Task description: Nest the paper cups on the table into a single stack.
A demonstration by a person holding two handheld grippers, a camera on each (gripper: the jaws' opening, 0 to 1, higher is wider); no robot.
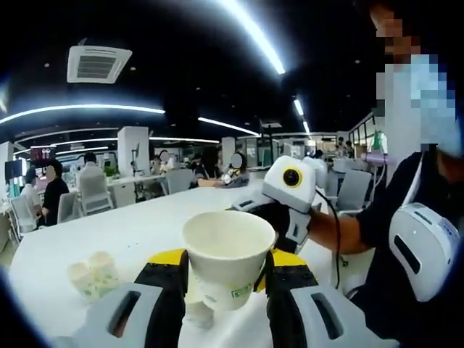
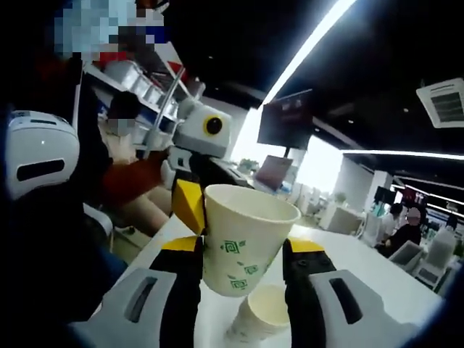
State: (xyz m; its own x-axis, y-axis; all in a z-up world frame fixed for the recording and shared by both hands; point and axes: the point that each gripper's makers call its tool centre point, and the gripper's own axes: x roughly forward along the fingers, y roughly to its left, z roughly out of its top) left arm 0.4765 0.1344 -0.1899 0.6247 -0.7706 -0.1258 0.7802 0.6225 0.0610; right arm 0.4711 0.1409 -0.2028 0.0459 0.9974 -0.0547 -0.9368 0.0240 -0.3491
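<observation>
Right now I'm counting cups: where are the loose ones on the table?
In the left gripper view, two small paper cups sit on the white table, lower left of the held cup.

White paper cup [image 2: 243,243] with green square motifs; white table [image 1: 138,232].

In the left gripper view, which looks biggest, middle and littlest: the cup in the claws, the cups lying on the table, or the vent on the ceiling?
1. Held cup, though it's nearest the camera.
2. Ceiling vent.
3. Lying cups, farther off.
</observation>
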